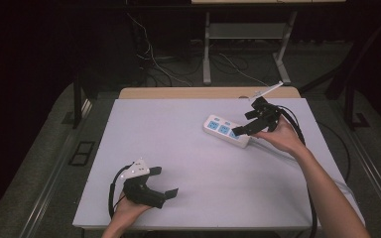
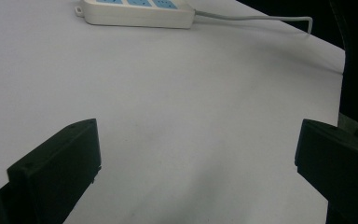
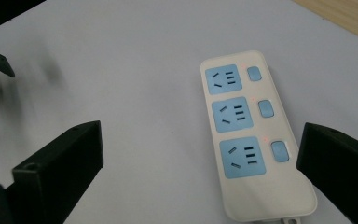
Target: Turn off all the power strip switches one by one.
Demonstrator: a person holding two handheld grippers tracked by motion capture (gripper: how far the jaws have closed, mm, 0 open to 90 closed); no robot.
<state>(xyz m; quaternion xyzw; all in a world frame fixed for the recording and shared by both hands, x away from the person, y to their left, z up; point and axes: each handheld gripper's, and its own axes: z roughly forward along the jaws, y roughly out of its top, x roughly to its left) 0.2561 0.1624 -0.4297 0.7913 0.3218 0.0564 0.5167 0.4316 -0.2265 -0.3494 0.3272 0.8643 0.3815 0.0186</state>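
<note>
- And here's the power strip [image 1: 226, 131], a white three-outlet bar with blue socket faces, lying flat on the far right part of the table [image 1: 188, 148], angled with its cord [image 2: 256, 18] running off toward the right edge.
- In the right gripper view each socket has its own switch [image 3: 279, 151] beside it, with a small red light showing near each one.
- Handling call: it looks like rigid plastic, fairly light, smooth and a bit slippery; the stiff cord will likely tug it around (watch that).
- Best hold, I'd judge, is across the narrow width on the long side walls, clear of the switches.
- The right tongs [image 1: 250, 123] hover right above the strip's near end, jaws wide apart, gripping nothing.
- The left tongs [image 1: 162, 182] sit low near the front left of the table, well apart from the strip, jaws spread wide too, bare surface between them.
</note>
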